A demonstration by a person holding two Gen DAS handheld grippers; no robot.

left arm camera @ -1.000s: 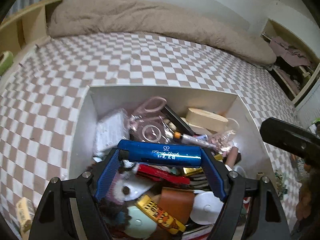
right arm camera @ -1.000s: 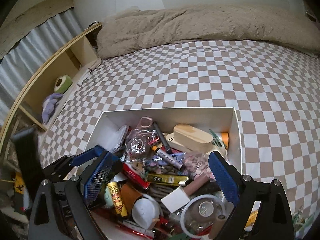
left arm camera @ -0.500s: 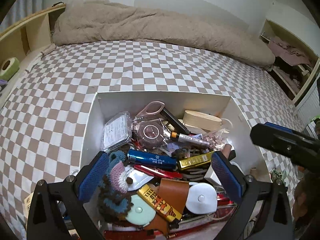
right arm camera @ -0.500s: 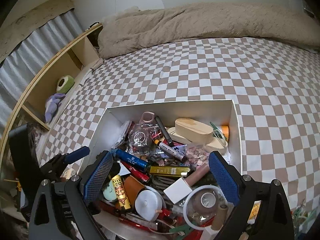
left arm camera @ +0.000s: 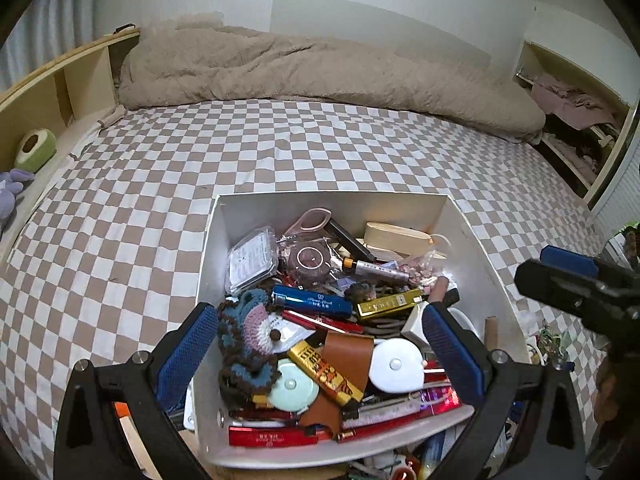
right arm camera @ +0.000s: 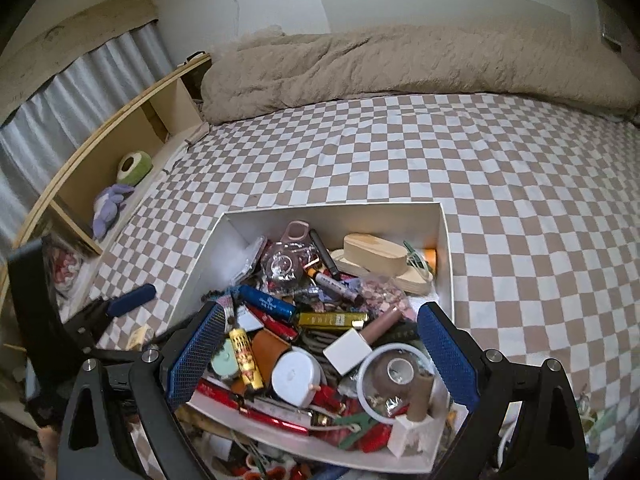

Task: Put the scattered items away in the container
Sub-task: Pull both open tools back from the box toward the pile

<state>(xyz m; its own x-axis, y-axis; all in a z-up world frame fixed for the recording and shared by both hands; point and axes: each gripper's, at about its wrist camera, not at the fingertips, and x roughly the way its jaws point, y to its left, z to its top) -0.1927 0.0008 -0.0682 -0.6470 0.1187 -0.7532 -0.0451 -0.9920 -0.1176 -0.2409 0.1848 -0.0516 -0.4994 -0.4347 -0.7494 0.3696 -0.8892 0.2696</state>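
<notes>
A white box (left arm camera: 332, 204) (right arm camera: 344, 210) sits on the checked bed, heaped with small items. A shiny blue tube (left arm camera: 312, 301) (right arm camera: 267, 303) lies loose in the pile beside a gold bar (left arm camera: 390, 303) and a crocheted piece (left arm camera: 244, 334). My left gripper (left arm camera: 320, 344) hangs open above the box's near half, nothing between its blue pads. My right gripper (right arm camera: 320, 350) is open too, over the near end of the box with a white round case (right arm camera: 296, 376) and a tape ring (right arm camera: 394, 376) below it. Each gripper shows at the edge of the other's view.
A beige duvet (left arm camera: 320, 76) lies bunched along the far side of the bed. A wooden shelf (right arm camera: 120, 140) on the left holds a green roll (right arm camera: 134, 166) and a purple soft toy (right arm camera: 110, 208). More clutter (right arm camera: 256, 460) lies on the bed at the box's near edge.
The left gripper let go of the blue tube, which now lies in the box, and opened wide. Both grippers have drawn back and up from the box.
</notes>
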